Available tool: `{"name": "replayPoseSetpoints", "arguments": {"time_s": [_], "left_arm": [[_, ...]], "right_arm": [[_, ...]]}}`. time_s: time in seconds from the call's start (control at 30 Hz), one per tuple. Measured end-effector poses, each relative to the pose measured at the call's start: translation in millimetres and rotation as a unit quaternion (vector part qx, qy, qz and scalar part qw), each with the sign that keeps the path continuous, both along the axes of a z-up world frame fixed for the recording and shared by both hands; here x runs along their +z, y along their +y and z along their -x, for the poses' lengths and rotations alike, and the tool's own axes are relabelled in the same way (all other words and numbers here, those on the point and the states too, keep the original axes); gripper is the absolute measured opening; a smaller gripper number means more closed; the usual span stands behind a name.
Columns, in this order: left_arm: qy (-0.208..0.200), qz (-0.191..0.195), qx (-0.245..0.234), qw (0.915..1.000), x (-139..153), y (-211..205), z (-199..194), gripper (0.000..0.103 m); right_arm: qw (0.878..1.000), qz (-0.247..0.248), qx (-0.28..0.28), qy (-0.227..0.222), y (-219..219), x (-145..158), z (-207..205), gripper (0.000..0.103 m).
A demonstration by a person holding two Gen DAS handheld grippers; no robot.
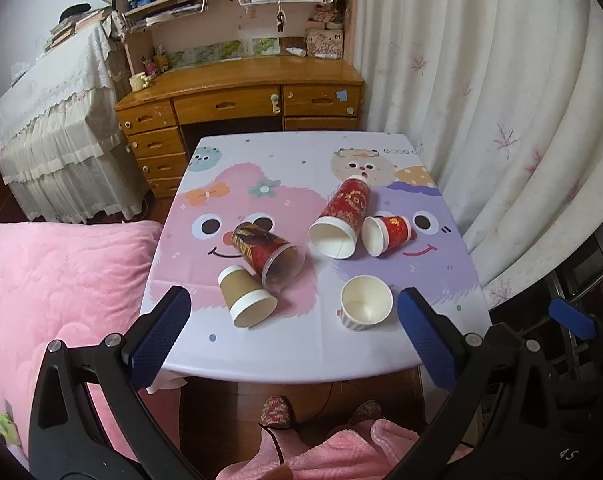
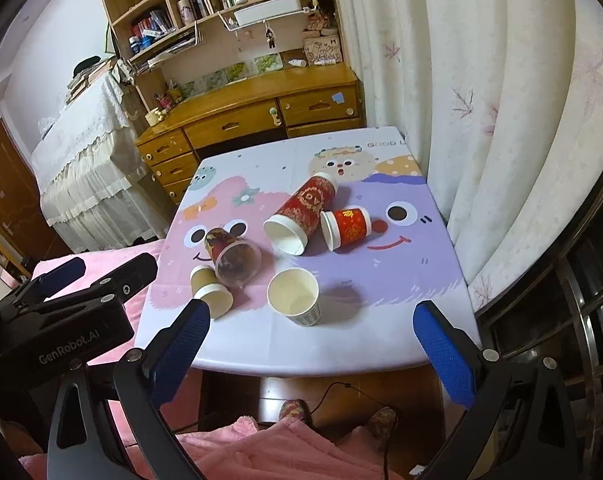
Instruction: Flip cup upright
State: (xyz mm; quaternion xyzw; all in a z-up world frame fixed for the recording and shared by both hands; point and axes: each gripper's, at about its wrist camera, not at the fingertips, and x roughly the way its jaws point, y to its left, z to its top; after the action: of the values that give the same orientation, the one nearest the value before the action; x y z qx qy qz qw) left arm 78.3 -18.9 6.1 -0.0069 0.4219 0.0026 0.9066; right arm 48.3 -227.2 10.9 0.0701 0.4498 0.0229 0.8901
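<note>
- Behind the small table (image 1: 261,360) stands a wooden desk (image 1: 261,80) with bookshelves, and white curtains (image 1: 481,100) hang at 3 o'clock.
- Funny cartoon faces in pink and purple cover the table top.
- Five cups sit on it, four lying on their sides and one standing up.
- From the left camera, the tall red cup (image 1: 341,218) lies near the middle, mouth open toward 6 o'clock.
- At its 3 o'clock the small red cup (image 1: 387,234) lies touching it, or nearly so; the view is too bent to be sure.
- At 9 o'clock from those two lies the clear cup (image 1: 271,254) with dark red print.
- Just at its 7 o'clock lies the brown cup (image 1: 245,296), right beside it.
- The striped cup (image 1: 365,302) stands upright near the front edge, at 5 o'clock from the middle.
- The left gripper (image 1: 293,336) floats over the front edge, fingers spread wide, holding nothing.
- The right gripper (image 2: 313,344) does the same, wide apart, with nothing between its blue pads (image 2: 441,352).
</note>
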Motion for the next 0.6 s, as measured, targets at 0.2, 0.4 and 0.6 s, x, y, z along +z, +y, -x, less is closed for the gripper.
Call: {"name": "replayPoseSetpoints", "arguments": {"time_s": [0.2, 0.4, 0.6], "left_arm": [[-0.005, 0.011, 0.007, 0.9999, 1.7, 0.8, -1.3, 0.102], [-0.017, 0.003, -0.003, 0.9999, 4.6, -6.2, 3.2, 0.102], [-0.021, -0.001, -0.001, 0.9998, 7.1, -5.7, 7.6, 0.102]], "right_arm": [[1.0, 0.003, 0.002, 0.005, -2.2, 2.7, -1.3, 0.103], [1.0, 0.014, 0.011, 0.005, 5.1, 4.9, -3.6, 0.103], [1.0, 0.013, 0.013, 0.003, 10.3, 2.4, -5.5, 0.103]]}}
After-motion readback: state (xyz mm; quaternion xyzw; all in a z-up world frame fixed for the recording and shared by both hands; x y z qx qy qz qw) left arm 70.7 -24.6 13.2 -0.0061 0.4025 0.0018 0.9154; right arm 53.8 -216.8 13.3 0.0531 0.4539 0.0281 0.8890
